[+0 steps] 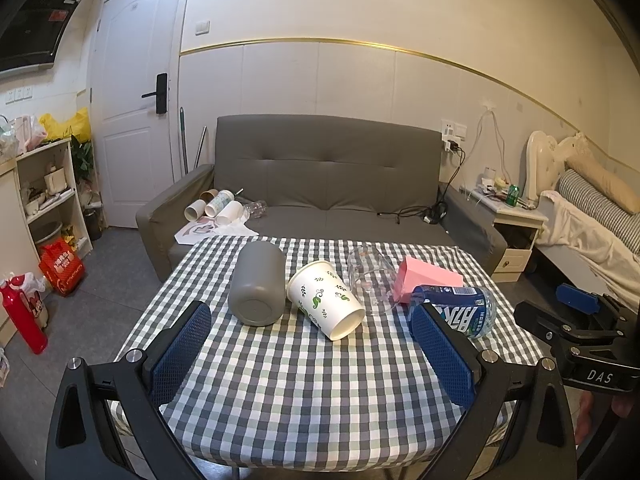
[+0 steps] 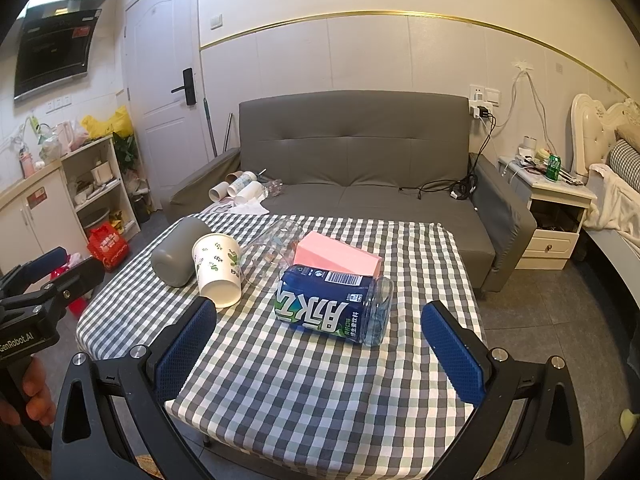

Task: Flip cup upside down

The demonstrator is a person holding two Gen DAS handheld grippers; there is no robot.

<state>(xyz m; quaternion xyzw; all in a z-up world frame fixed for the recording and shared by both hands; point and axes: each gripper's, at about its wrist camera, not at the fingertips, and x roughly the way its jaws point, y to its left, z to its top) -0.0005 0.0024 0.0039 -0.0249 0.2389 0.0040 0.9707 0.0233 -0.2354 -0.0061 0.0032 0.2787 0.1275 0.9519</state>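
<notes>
A white paper cup with green leaf print (image 1: 326,298) lies on its side on the checked tablecloth (image 1: 304,380), base toward me; it also shows in the right wrist view (image 2: 218,270). A grey cup (image 1: 258,282) lies on its side left of it, and shows in the right wrist view (image 2: 176,254). A clear glass cup (image 1: 370,278) lies on its side to the right, faint in the right wrist view (image 2: 272,250). My left gripper (image 1: 312,328) is open and empty, short of the cups. My right gripper (image 2: 320,322) is open and empty, in front of a blue bottle (image 2: 334,304).
The blue bottle (image 1: 460,308) lies on its side beside a pink box (image 1: 424,278). A grey sofa (image 1: 328,184) stands behind the table, with paper cups on its seat (image 1: 218,208). A shelf (image 1: 44,192) is at left, a nightstand (image 1: 516,220) and bed at right.
</notes>
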